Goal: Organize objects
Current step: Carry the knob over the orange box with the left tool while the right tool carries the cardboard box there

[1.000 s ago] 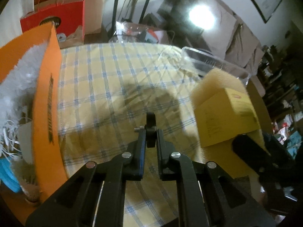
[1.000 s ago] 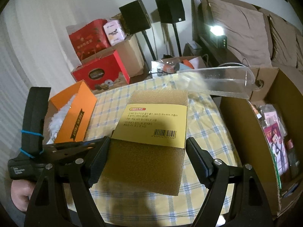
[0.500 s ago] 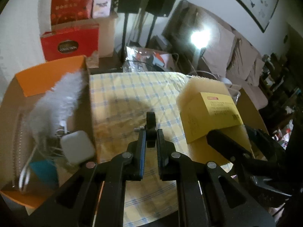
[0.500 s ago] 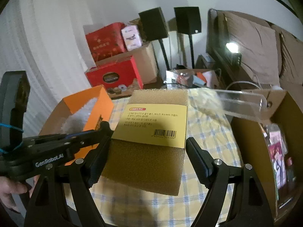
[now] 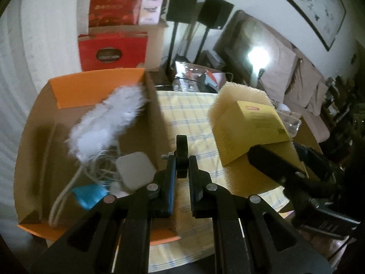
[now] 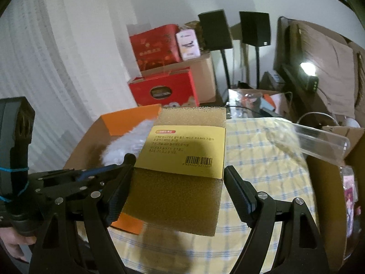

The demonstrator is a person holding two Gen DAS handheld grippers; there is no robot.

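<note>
Right tongs [image 6: 178,180] clamped on sponge [image 6: 182,171], held above bench [image 6: 262,159], orange box [image 5: 95,86] at 9 o'clock. Left tongs [image 5: 182,159] together, empty. Risk: soft foam slips, or sponge snags box wall.

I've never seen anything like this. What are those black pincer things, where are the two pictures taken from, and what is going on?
No robot here: a person holds a hand-operated gripper in each hand, with a wide-angle camera on each looking along its two fingers. One picture comes from the left gripper, the other from the right gripper.

The left gripper is shut and holds nothing. The right gripper is clamped on a big yellow sponge with a paper label, lifted above the table with the checked tablecloth.

On the table stands an open orange box. Inside lie a white feather duster, a small grey pad, thin cords and something blue. A clear plastic lid sits on the far right. Boxes and speakers stand behind.
</note>
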